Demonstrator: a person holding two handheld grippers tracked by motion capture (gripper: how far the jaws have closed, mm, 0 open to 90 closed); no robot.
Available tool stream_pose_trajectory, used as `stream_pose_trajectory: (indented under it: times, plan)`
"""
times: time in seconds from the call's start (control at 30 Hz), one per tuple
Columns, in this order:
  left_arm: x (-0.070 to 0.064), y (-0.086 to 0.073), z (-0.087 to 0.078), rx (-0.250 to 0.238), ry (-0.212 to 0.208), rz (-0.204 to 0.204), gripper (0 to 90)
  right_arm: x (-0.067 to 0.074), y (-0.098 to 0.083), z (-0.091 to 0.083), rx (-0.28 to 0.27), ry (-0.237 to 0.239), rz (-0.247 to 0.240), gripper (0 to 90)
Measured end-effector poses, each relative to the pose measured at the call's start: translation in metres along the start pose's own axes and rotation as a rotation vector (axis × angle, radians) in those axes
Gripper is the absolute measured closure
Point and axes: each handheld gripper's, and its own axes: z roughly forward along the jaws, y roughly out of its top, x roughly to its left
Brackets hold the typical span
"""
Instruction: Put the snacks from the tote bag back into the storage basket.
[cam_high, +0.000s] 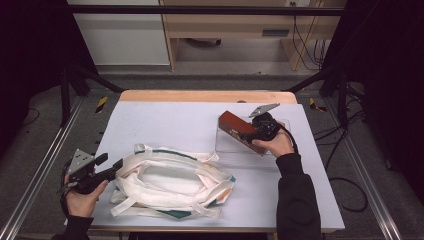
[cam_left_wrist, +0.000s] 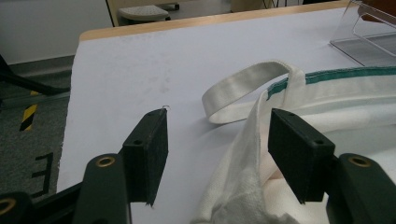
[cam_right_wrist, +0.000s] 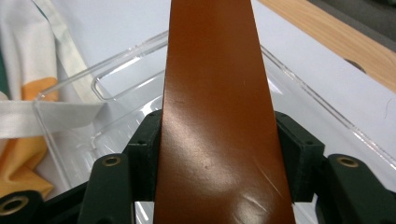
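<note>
Brown box (cam_right_wrist: 219, 116), stiff and smooth, is pinched across its sides by the right gripper (cam_right_wrist: 219, 158); slipping is possible. Left gripper (cam_left_wrist: 217, 154) is held spread around the soft bag edge (cam_left_wrist: 247, 163).

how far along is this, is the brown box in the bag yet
Not yet. Done: the right claw is shut on the brown box and holds it over the clear tray. In hand: the left claw sits open at the rim of the white tote bag, cloth between its jaws but not pinched. Left, probably: grip the rim, hold the bag open, carry the box across and put it inside.
</note>
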Motion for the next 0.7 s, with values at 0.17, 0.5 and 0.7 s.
stream_pose_trajectory:
  times: [0.17, 0.5, 0.7]
  plan:
    - [0.000, 0.000, 0.000, 0.001, -0.001, -0.002, 37.7, -0.003, -0.005, 0.006, 0.005, 0.014, 0.025, 42.7]
    - [0.000, 0.000, 0.000, 0.001, -0.001, -0.001, 37.7, -0.003, -0.008, 0.012, 0.053, 0.013, 0.033, 42.5]
    - [0.000, -0.001, 0.001, 0.004, -0.001, 0.001, 37.8, -0.002, -0.008, 0.016, 0.097, -0.003, 0.021, 42.3]
